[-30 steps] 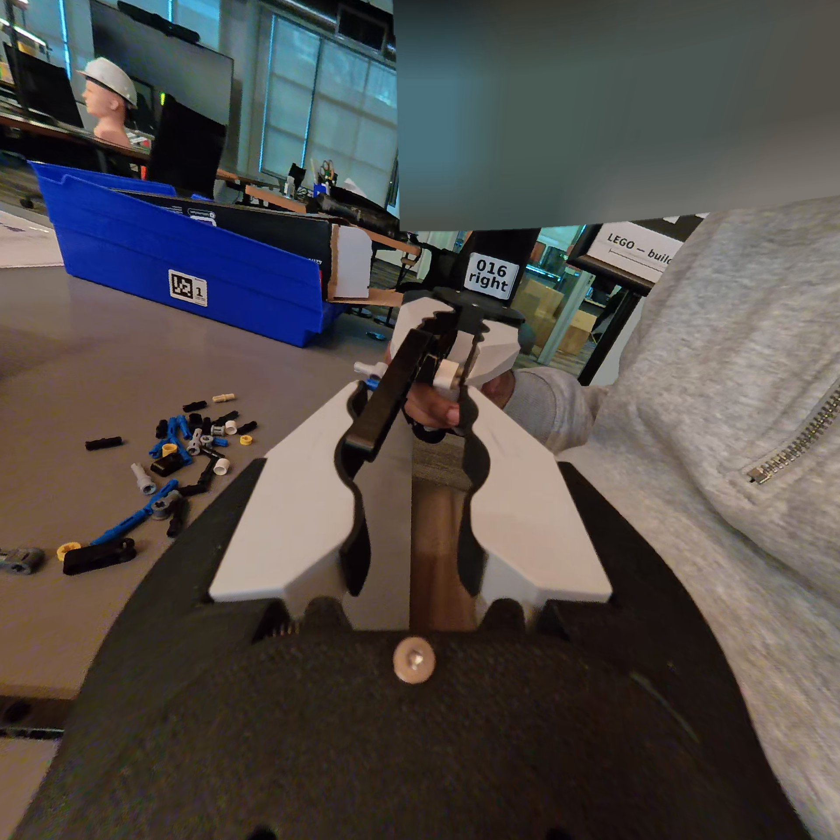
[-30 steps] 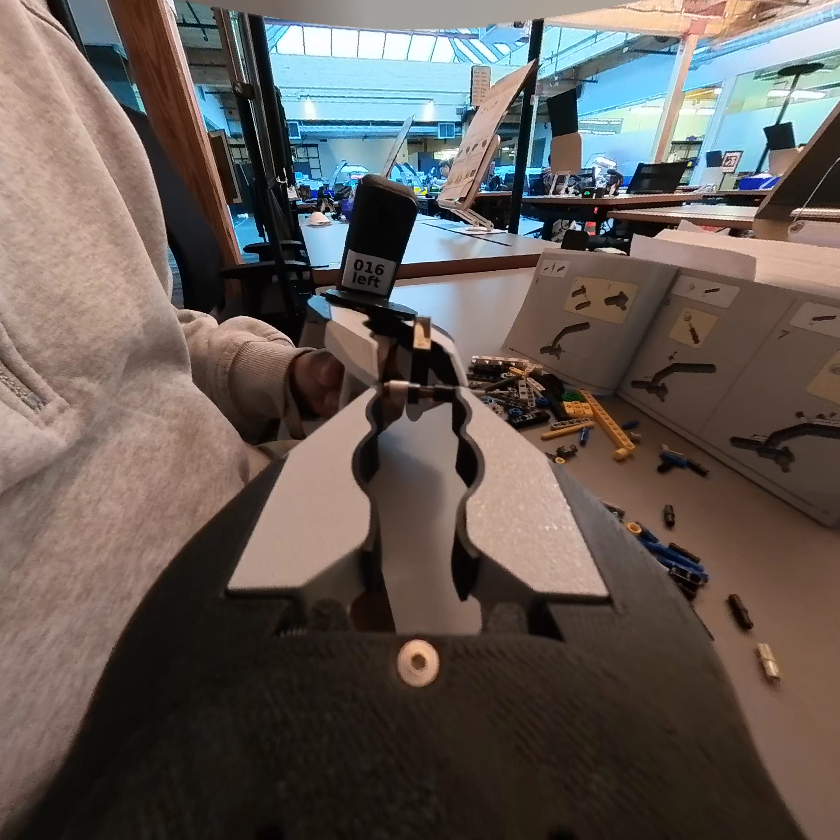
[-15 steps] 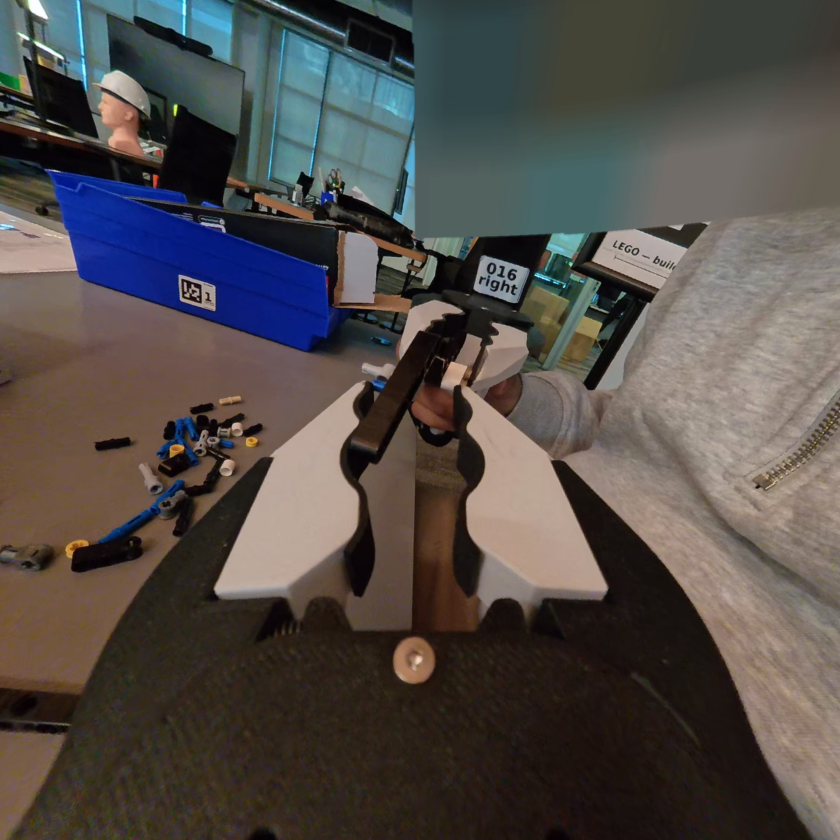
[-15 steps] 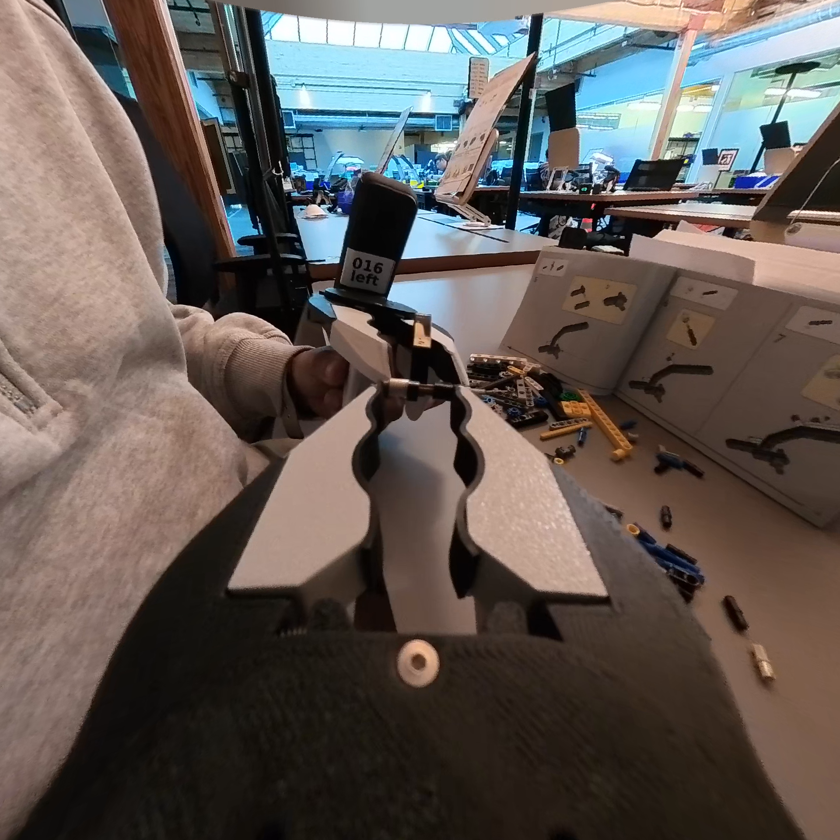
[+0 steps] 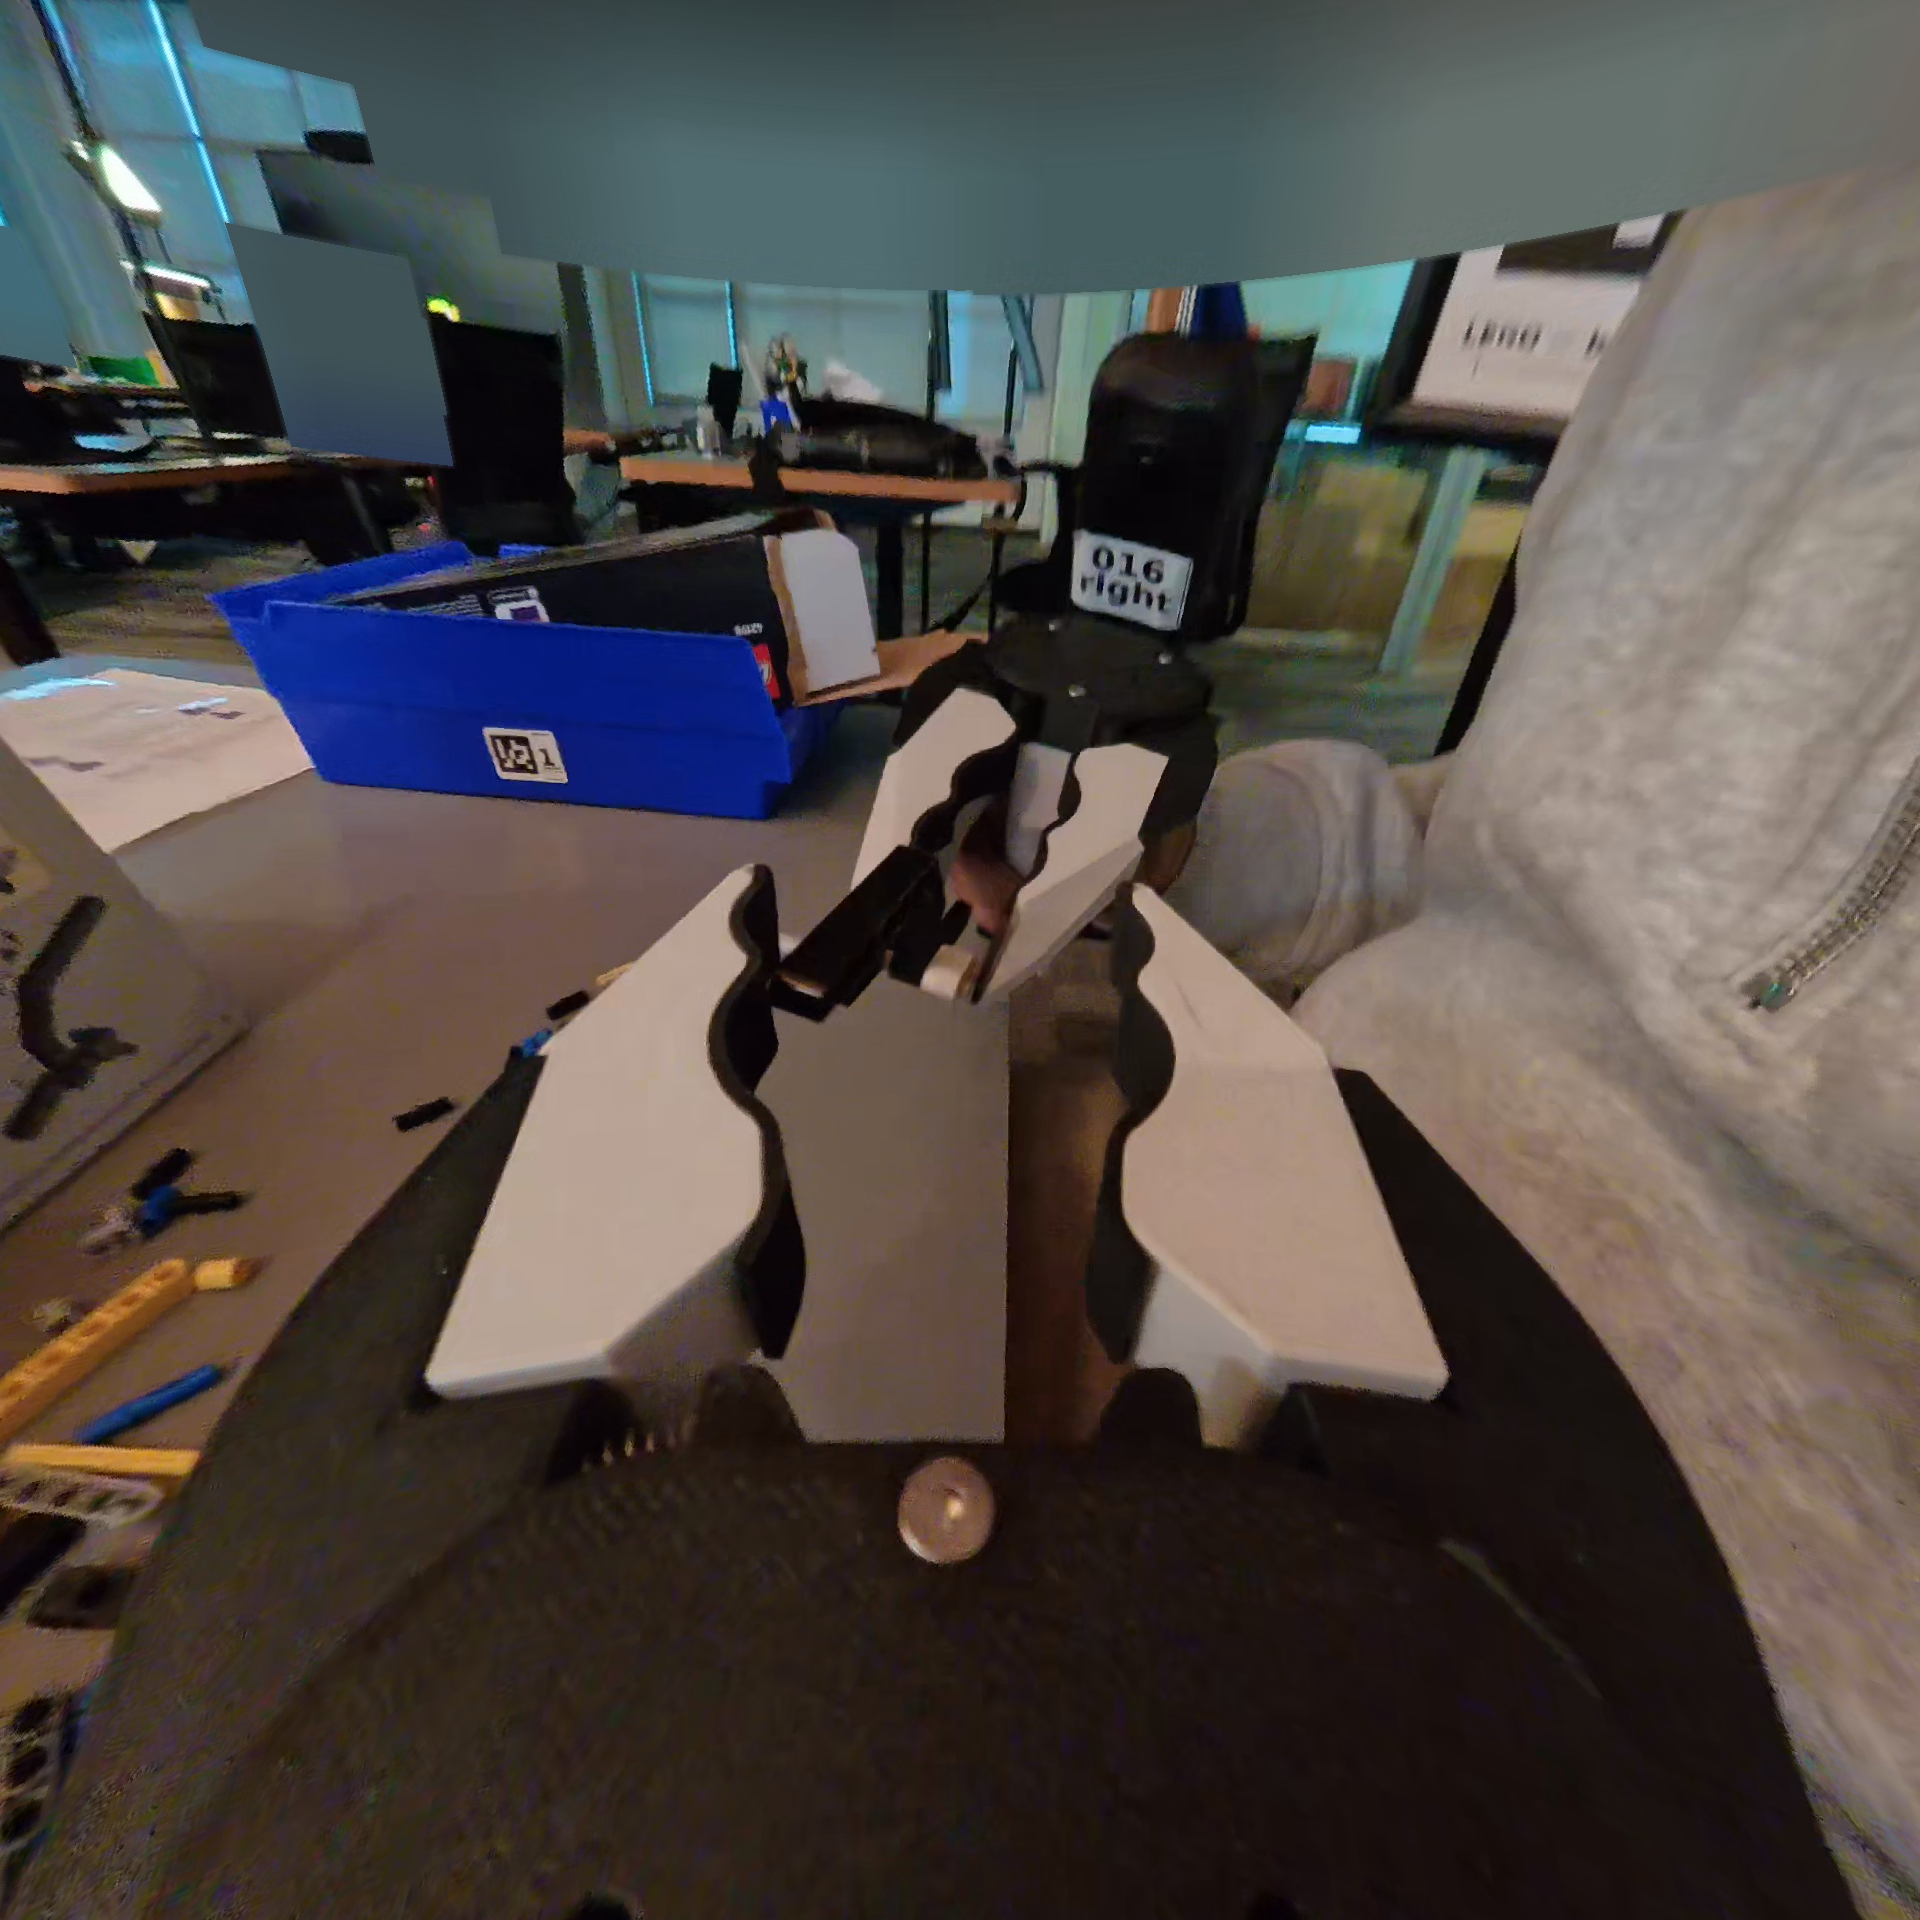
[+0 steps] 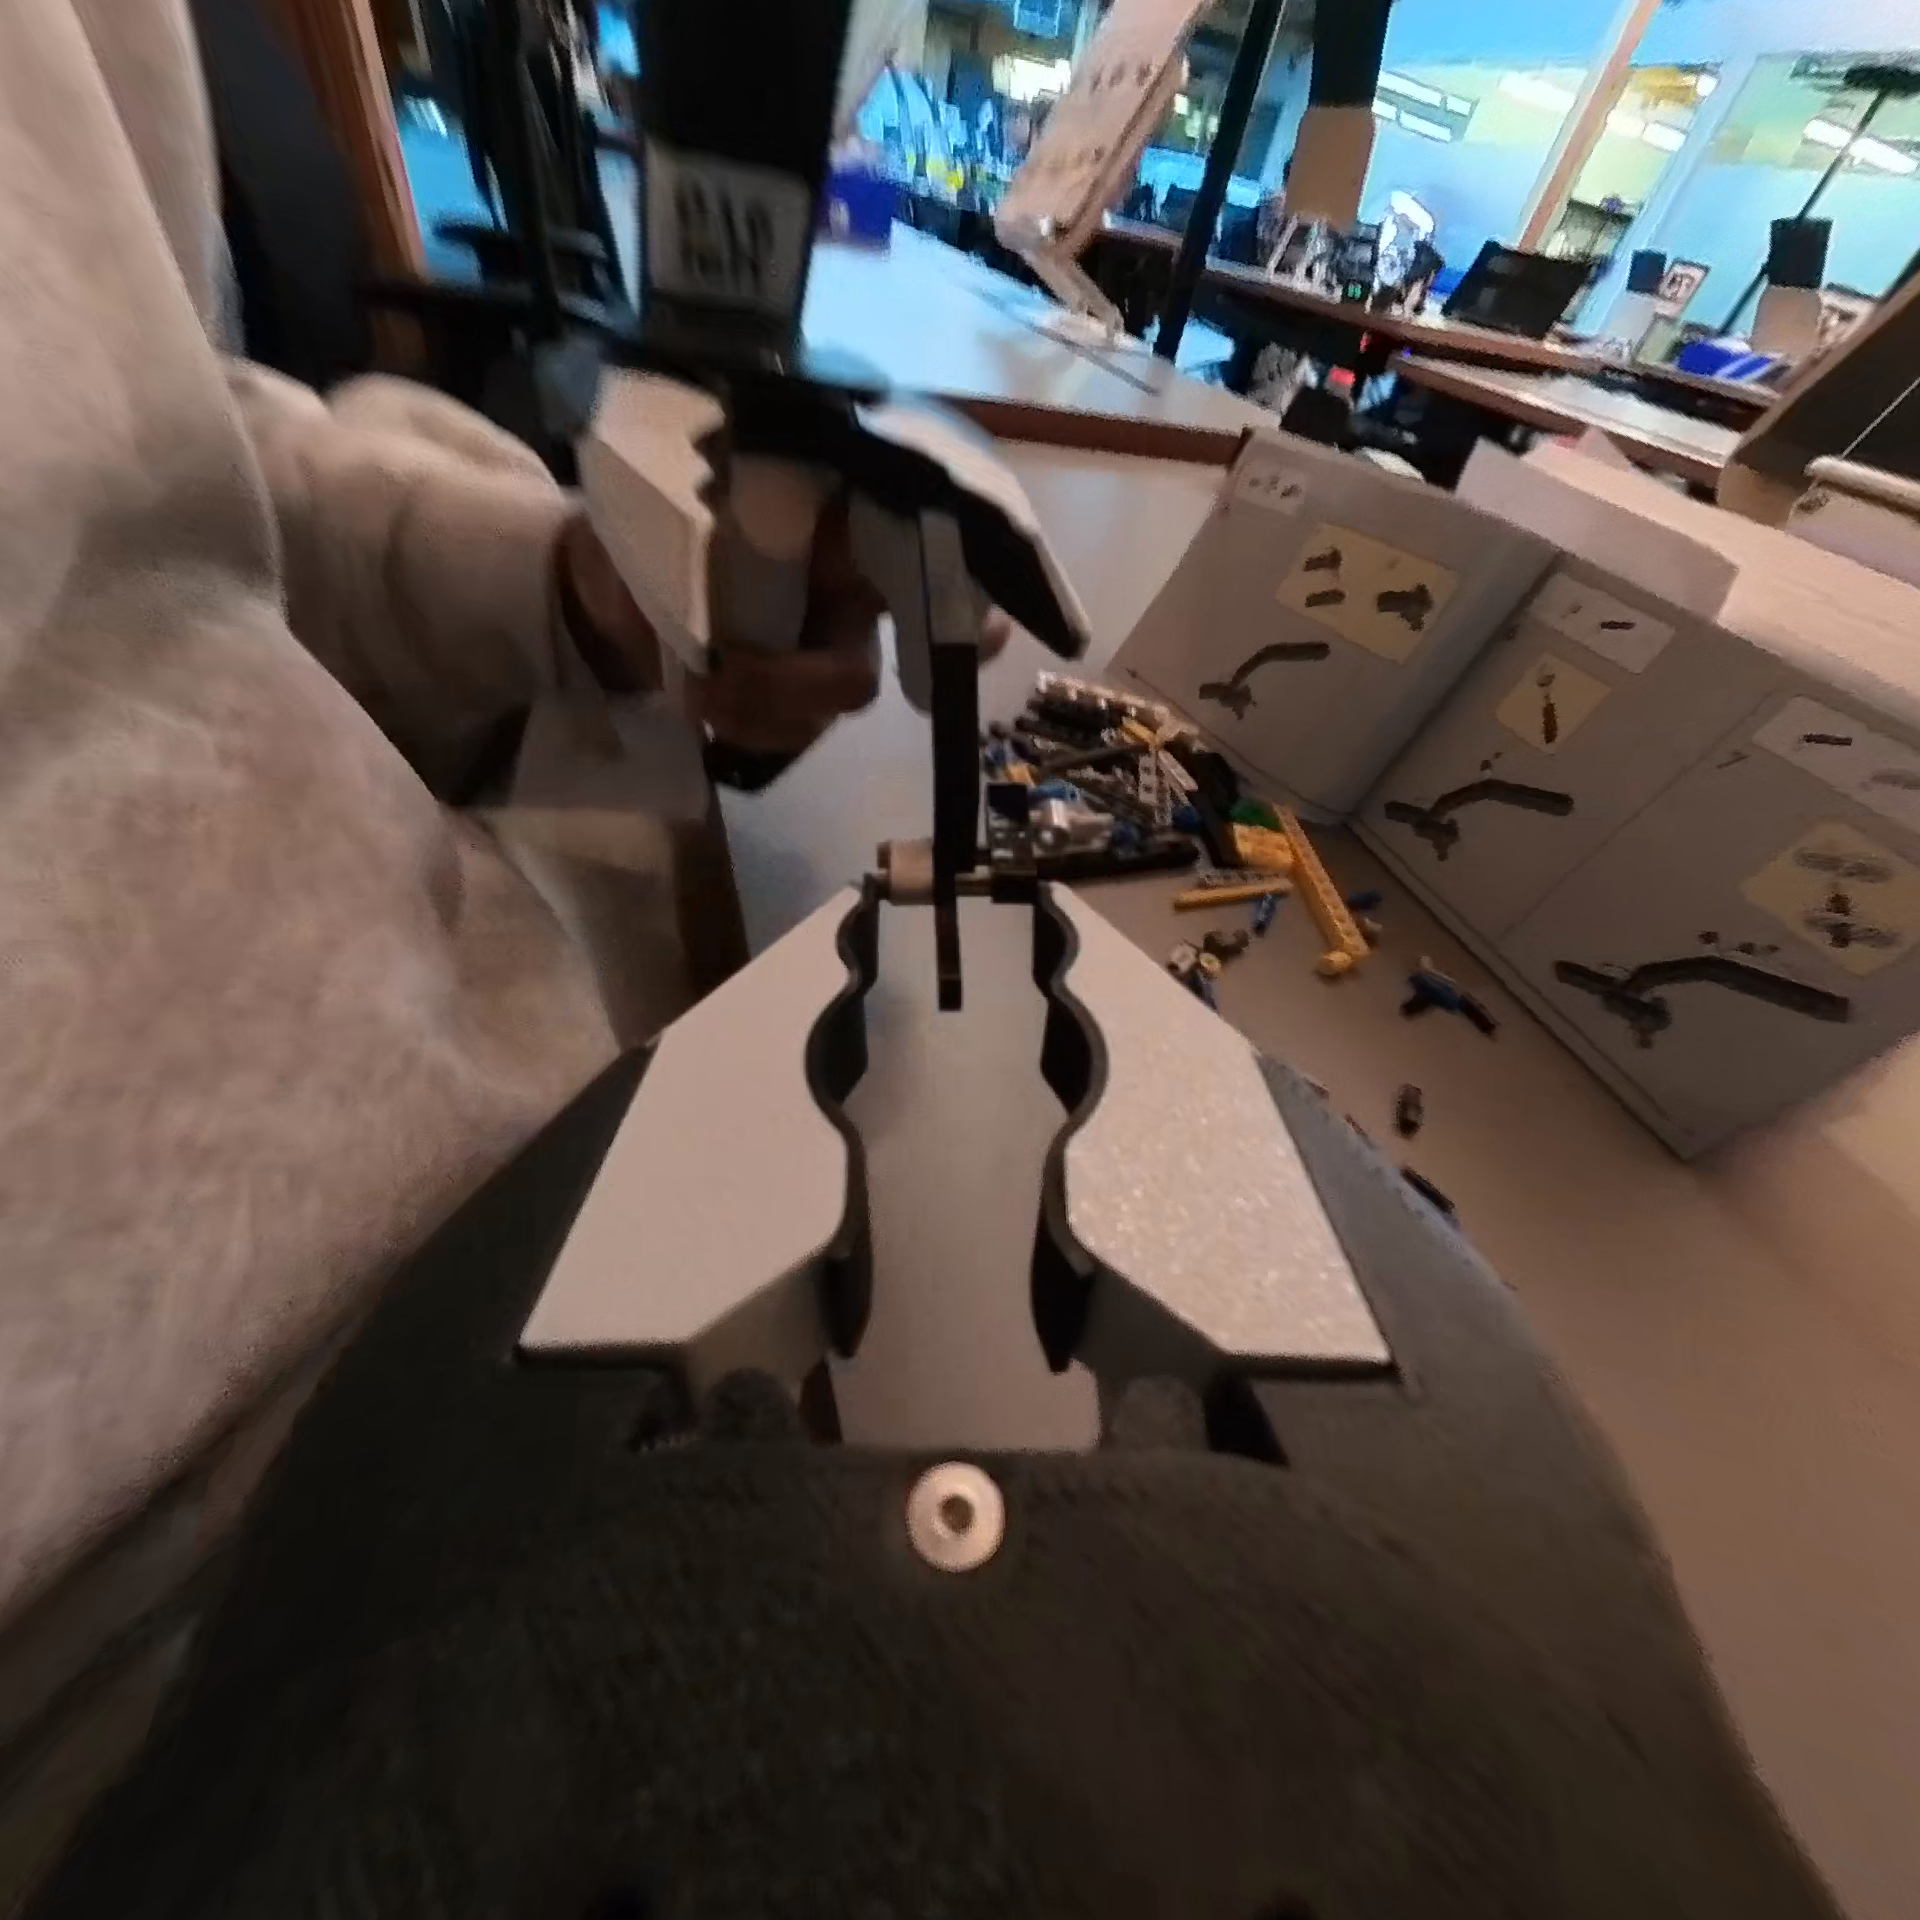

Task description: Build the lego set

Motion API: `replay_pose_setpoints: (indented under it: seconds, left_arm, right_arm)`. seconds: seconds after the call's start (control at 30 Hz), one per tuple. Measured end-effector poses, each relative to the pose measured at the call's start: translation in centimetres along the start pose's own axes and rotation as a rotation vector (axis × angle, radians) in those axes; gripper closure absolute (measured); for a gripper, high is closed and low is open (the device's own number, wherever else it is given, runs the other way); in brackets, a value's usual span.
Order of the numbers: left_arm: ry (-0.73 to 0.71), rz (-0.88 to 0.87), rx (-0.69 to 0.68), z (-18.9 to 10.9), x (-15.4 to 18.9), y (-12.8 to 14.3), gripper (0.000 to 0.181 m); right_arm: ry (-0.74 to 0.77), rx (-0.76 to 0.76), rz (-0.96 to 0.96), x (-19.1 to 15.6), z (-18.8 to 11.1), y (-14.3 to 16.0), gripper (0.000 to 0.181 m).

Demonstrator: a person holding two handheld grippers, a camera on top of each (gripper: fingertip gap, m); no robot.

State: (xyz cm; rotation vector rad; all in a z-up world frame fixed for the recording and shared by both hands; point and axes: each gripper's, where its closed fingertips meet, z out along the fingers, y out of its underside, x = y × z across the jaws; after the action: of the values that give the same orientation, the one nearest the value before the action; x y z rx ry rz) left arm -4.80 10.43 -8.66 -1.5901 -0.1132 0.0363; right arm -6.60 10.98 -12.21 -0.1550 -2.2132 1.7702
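A long black lego beam (image 5: pixel 862 940) has a grey pin (image 6: pixel 904 860) through it. My right gripper (image 6: pixel 951 899) is shut on that pin, and the beam (image 6: pixel 951 748) stands upright between its fingertips. In the left wrist view the right gripper (image 5: pixel 940 935) faces me and holds the beam slanting down to the left. My left gripper (image 5: pixel 935 894) is open, its jaws wide apart around the beam's end, which lies near its left finger. In the right wrist view the left gripper (image 6: pixel 873 644) is blurred and open above the beam.
A blue bin (image 5: pixel 499 686) holding a black box stands at the back of the grey table (image 5: pixel 364 935). Grey cardboard boxes with part pictures (image 6: pixel 1455 665) line the right side. Loose parts (image 6: pixel 1122 790) and yellow beams (image 5: pixel 94 1335) lie there. A grey sleeve (image 5: pixel 1662 831) is close by. My right fingertips sit around 4 cm from my left ones.
My left gripper was shut on the black beam; it has opened and let go. Both views have swung, and the beam now hangs from the right gripper's pin.
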Motion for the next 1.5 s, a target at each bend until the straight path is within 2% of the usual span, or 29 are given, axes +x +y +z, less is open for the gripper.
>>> replay_pose_setpoints:
  seconds: [0.1, 0.23, 0.3, 0.47, 0.77, 0.87, 1.03, 1.17, 1.33, 1.5]
  left_arm:
    - [-0.034, 0.06, -0.013, -0.2, 0.2, -0.7, 0.12]
    - [-0.083, 0.068, -0.011, -0.9, -0.7, -1.4, 0.12]
    - [-0.098, 0.104, -0.053, -0.9, -0.7, -1.0, 0.121]
    - [-0.118, 0.203, -0.342, 0.5, -0.6, 3.9, 0.121]
    - [-0.035, 0.065, -0.431, 0.7, -0.2, 6.9, 0.136]
    - [-0.018, 0.046, -0.429, 0.8, 0.1, 6.9, 0.135]
    - [-0.062, 0.04, -0.321, 0.2, -1.0, 4.8, 0.128]
    - [-0.028, 0.071, -0.26, 0.2, -0.2, 3.6, 0.127]
    - [-0.002, 0.137, -0.321, 0.9, 0.8, 4.7, 0.135]
    - [0.026, 0.138, -0.3, 0.8, 1.2, 4.5, 0.15]
  right_arm:
    - [0.031, -0.084, -0.072, 0.1, 0.3, 1.1, 0.153]
    - [0.032, -0.112, -0.068, 0.3, 0.3, 1.5, 0.153]
    - [0.037, -0.129, -0.081, 0.3, 0.3, 1.7, 0.153]
    - [0.006, -0.121, -0.107, -0.5, 0.5, 1.2, 0.153]
    - [-0.056, -0.001, -0.071, -1.5, 0.1, -0.7, 0.153]
    - [-0.071, 0.025, -0.035, -1.4, -0.1, -1.1, 0.153]
    - [-0.056, -0.023, -0.029, -1.0, -0.1, -0.3, 0.153]
    - [-0.072, -0.034, -0.037, -1.3, 0.1, -0.1, 0.153]
    - [-0.103, -0.025, -0.052, -2.0, 0.1, -0.2, 0.153]
    - [-0.129, -0.031, -0.052, -2.3, 0.2, 0.0, 0.153]
